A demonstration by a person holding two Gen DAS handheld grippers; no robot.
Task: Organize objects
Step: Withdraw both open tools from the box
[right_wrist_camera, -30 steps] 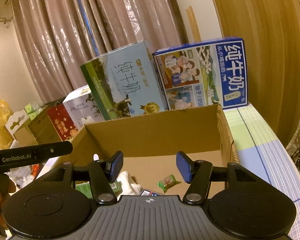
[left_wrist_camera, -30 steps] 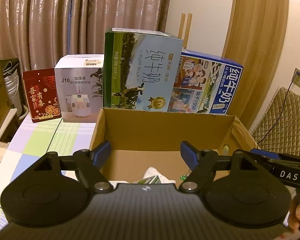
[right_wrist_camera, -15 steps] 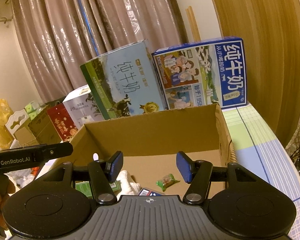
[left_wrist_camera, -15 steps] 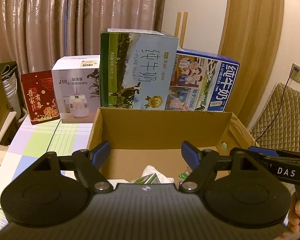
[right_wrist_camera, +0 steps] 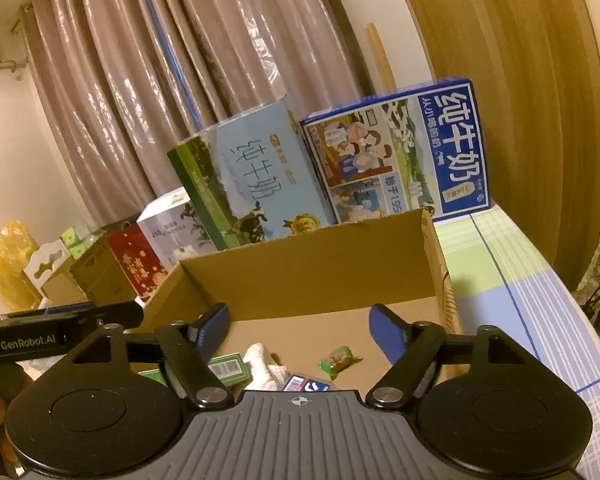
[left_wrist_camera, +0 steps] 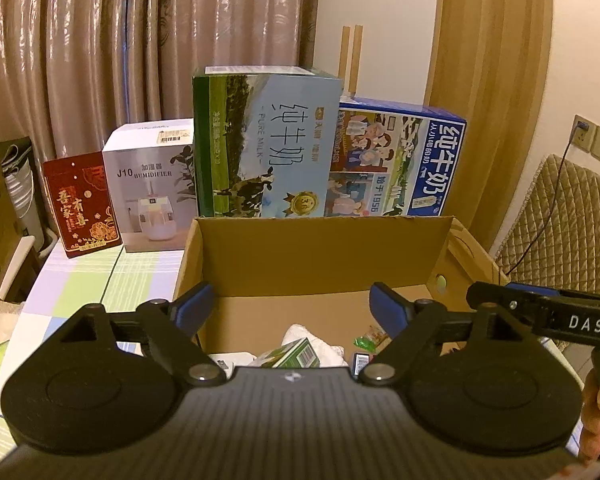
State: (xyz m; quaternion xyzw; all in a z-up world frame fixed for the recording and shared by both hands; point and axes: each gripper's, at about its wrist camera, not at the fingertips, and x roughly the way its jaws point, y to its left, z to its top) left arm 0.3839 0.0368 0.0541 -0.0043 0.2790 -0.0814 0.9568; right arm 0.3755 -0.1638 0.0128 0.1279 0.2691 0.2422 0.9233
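An open cardboard box [left_wrist_camera: 320, 256] [right_wrist_camera: 320, 272] stands on the table in front of both grippers. Inside lie a green carton [left_wrist_camera: 296, 354] [right_wrist_camera: 226, 368], a white cloth [left_wrist_camera: 300, 334] [right_wrist_camera: 266, 364], a green candy wrapper [left_wrist_camera: 370, 338] [right_wrist_camera: 338, 360] and a small blue packet [right_wrist_camera: 304, 384]. My left gripper [left_wrist_camera: 290, 306] is open and empty above the box's near edge. My right gripper [right_wrist_camera: 300, 326] is open and empty over the box, and its body shows at the right of the left wrist view [left_wrist_camera: 560, 320].
Behind the box stand a green-and-blue milk carton case [left_wrist_camera: 266, 144], a blue milk case [left_wrist_camera: 396, 160], a white humidifier box [left_wrist_camera: 152, 184] and a red box [left_wrist_camera: 82, 204]. A checked tablecloth [right_wrist_camera: 512, 280] covers the table. A quilted chair [left_wrist_camera: 560, 220] is at the right.
Both grippers have stayed open and empty. The left wrist view has drawn back and risen slightly, so more of the box's contents shows. The right view has barely changed.
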